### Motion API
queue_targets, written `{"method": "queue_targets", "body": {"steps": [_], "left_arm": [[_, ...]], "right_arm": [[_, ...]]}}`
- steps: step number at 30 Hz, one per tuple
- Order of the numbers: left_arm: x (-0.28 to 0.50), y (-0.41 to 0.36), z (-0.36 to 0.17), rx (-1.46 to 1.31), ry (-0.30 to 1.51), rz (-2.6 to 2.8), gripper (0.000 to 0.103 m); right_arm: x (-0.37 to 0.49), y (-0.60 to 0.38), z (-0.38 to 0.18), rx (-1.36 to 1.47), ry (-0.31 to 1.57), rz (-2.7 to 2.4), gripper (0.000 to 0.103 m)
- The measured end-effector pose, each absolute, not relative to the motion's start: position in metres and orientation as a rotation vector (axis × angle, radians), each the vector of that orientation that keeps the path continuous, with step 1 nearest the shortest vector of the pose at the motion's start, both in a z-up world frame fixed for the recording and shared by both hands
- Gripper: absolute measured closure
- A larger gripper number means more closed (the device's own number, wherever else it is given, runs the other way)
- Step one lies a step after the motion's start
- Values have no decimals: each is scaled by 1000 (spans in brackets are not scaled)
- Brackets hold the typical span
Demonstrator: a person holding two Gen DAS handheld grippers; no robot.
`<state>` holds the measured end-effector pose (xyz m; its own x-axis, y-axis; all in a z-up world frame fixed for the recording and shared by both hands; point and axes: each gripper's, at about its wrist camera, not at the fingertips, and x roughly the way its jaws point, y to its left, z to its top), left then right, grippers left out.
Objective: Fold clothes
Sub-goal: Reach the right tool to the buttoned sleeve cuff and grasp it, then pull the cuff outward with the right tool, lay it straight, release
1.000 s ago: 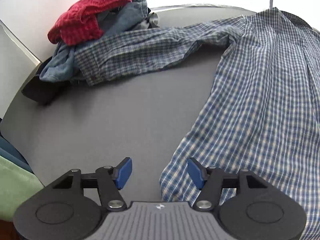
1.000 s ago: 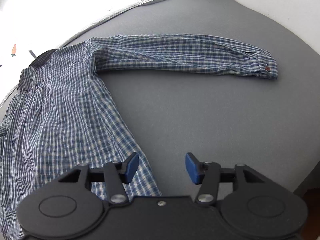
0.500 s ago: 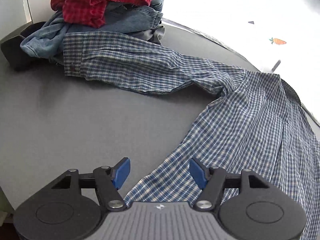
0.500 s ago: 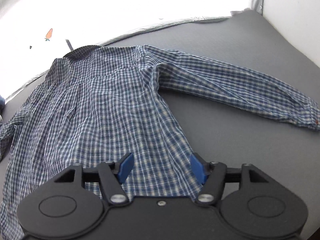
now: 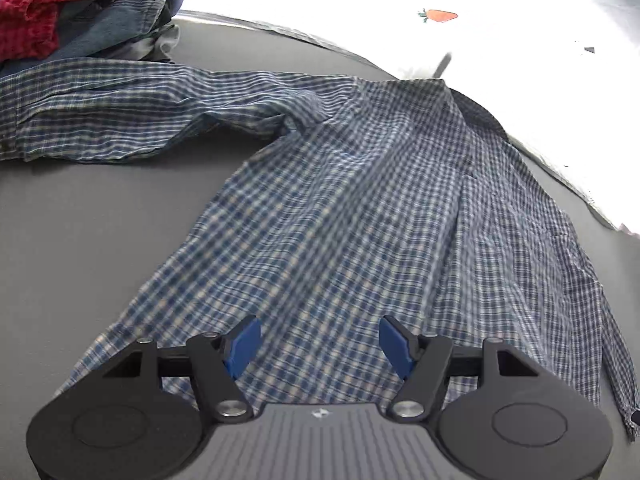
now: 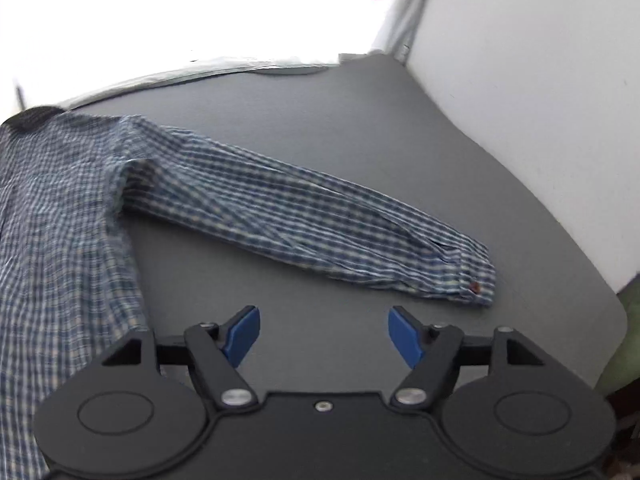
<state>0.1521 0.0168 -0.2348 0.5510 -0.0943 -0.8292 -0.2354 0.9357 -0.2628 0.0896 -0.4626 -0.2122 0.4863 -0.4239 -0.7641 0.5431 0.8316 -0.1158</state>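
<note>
In the left wrist view, one blue-and-white checked shirt (image 5: 352, 216) lies spread flat on the grey table (image 5: 80, 240), back side up, with one sleeve (image 5: 120, 108) stretched toward the left edge. The left gripper (image 5: 318, 346) hovers over the shirt's lower hem, its two blue pads (image 5: 244, 344) standing apart with only cloth below them, nothing pinched. At the far left corner sits one pile of clothes (image 5: 92, 20): a red garment (image 5: 48, 8) on top and at least two blue denim-like pieces under it. Behind the table hangs a white curtain (image 5: 480, 40) printed with one carrot and a few small dark marks; no writing can be read.

In the right wrist view, the same shirt's other sleeve (image 6: 300, 224) runs out to the right, ending in a cuff with one brown button (image 6: 475, 288). The right gripper (image 6: 324, 338) is over bare table, near the cuff; its jaws have just been opening and hold nothing. No brand or label is legible.
</note>
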Motion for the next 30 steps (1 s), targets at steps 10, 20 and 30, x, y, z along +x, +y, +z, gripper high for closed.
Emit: {"method": "queue_targets", "body": {"steps": [10, 20, 30], "left_arm": [[121, -134, -246, -497, 954, 195, 35], [94, -230, -231, -340, 995, 170, 35], [86, -217, -219, -280, 979, 209, 35]], "right_arm": [[70, -639, -260, 491, 869, -555, 26], [111, -629, -263, -27, 892, -498, 88], [148, -751, -246, 72, 849, -725, 77]]}}
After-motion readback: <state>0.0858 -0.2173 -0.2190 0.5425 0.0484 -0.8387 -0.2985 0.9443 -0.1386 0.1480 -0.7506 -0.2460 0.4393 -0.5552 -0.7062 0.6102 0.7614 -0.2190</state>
